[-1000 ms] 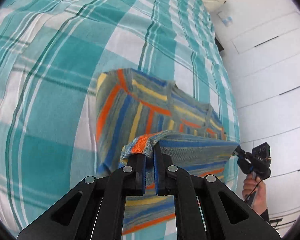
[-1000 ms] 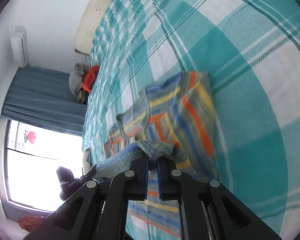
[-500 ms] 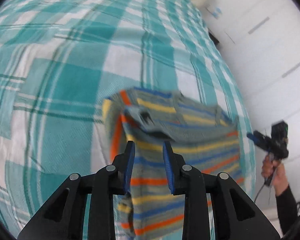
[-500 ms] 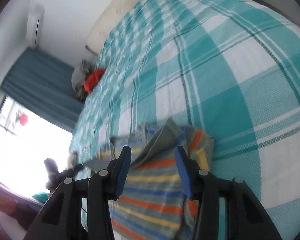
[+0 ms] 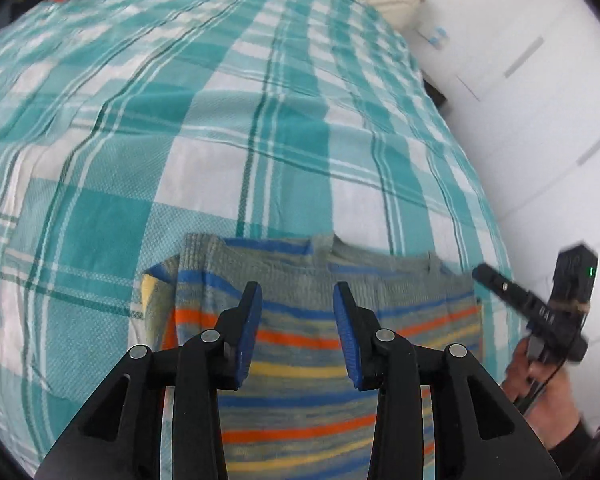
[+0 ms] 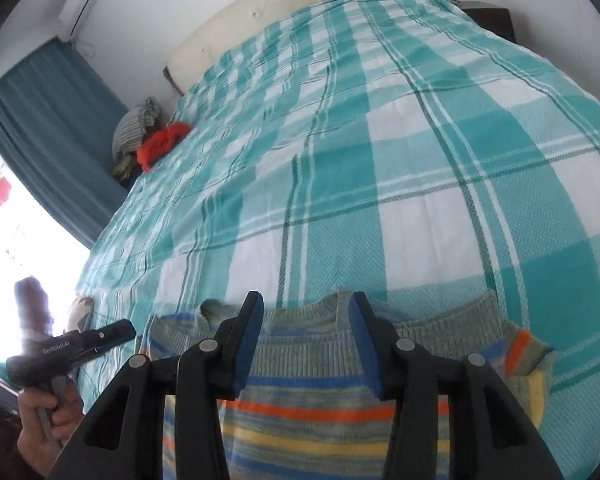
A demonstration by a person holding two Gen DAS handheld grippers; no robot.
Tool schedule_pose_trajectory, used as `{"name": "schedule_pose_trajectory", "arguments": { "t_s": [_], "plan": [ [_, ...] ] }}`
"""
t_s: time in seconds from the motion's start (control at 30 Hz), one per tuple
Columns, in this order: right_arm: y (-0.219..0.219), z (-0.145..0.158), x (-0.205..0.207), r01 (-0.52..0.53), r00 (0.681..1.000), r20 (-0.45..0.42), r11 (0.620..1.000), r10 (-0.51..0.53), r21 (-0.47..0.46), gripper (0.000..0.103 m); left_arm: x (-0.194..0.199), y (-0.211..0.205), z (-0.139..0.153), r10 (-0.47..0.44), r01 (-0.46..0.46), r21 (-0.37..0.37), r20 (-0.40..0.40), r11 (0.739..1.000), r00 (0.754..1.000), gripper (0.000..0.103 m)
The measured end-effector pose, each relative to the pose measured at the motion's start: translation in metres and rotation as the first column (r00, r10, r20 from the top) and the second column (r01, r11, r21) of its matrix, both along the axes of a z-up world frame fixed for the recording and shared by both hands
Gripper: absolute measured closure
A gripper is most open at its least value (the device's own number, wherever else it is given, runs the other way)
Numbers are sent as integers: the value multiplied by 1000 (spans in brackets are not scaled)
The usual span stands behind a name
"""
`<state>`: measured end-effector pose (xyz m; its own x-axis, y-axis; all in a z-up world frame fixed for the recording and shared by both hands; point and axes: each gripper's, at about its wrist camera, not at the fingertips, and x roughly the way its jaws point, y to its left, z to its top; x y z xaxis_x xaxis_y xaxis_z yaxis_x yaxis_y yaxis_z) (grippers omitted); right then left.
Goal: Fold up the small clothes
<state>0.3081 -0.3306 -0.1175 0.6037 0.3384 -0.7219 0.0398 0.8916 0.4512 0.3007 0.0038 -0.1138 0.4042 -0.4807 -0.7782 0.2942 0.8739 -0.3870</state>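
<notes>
A small striped knit sweater (image 5: 300, 360) in grey, blue, orange and yellow lies folded flat on the teal and white checked bedspread (image 5: 240, 140). My left gripper (image 5: 297, 292) is open and empty, hovering over the sweater's folded top edge. My right gripper (image 6: 306, 304) is open and empty over the same sweater (image 6: 320, 412), near its grey ribbed hem. The right gripper also shows at the right of the left wrist view (image 5: 540, 308), and the left gripper at the left of the right wrist view (image 6: 72, 348).
A red garment (image 6: 162, 142) and a grey striped bundle (image 6: 134, 128) lie at the bed's far left by the blue curtain (image 6: 48, 120). A cream headboard (image 6: 280, 8) is at the far end. White cupboard doors (image 5: 540, 100) stand to the right.
Both grippers were shut on the sweater's hem, carried it over the garment, then opened and let go. The sweater now lies folded and both grippers have drawn back.
</notes>
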Motion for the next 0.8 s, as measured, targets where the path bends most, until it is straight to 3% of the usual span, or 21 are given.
{"name": "schedule_pose_trajectory", "arguments": {
  "t_s": [0.07, 0.17, 0.2, 0.27, 0.3, 0.33, 0.4, 0.43, 0.47, 0.53, 0.57, 0.67, 0.8],
  "plan": [
    [15, 7, -18, -109, 994, -9, 993, 109, -35, 57, -40, -10, -5, -121, 118, 75, 45, 990, 992, 66],
    [24, 3, -68, -262, 964, -67, 961, 257, -89, 57, -95, 0, -34, -191, 188, 154, 10, 970, 981, 66],
    [24, -4, -88, -295, 953, -99, 949, 285, -111, 57, -107, 6, -47, -184, 184, 190, -17, 964, 983, 69],
    [12, -21, -132, -336, 935, -173, 929, 309, -154, 57, -125, 26, -70, -138, 152, 288, -68, 945, 988, 89],
    [5, -35, -151, -341, 926, -236, 919, 294, -198, 57, -132, 37, -73, -118, 134, 292, -70, 947, 990, 93],
    [-5, -48, -166, -337, 921, -286, 910, 265, -243, 66, -137, 47, -69, -91, 107, 271, -71, 957, 993, 97],
    [-26, -52, -194, -268, 942, -271, 928, 196, -260, 66, -144, 60, -54, -19, 36, 258, -68, 966, 998, 97],
    [-37, -46, -204, -212, 957, -241, 954, 159, -214, 63, -150, 64, -44, 7, 4, 252, -41, 968, 999, 87],
    [-47, -39, -213, -155, 970, -213, 972, 116, -175, 60, -158, 66, -34, 22, -20, 237, -9, 971, 1000, 67],
    [-58, -25, -233, -62, 990, -136, 988, 43, -140, 52, -175, 66, -16, 56, -66, 215, 56, 974, 997, 38],
    [-61, -19, -243, -22, 995, -101, 989, 7, -149, 48, -184, 64, -10, 73, -90, 211, 87, 973, 994, 30],
    [-65, -21, -265, 76, 995, -48, 965, -91, -250, 44, -205, 50, -10, 86, -109, 208, 115, 972, 990, 27],
    [-57, -36, -289, 113, 990, -38, 915, -139, -387, 44, -220, 26, -29, 96, -132, 265, 145, 955, 985, 22]
  ]
}}
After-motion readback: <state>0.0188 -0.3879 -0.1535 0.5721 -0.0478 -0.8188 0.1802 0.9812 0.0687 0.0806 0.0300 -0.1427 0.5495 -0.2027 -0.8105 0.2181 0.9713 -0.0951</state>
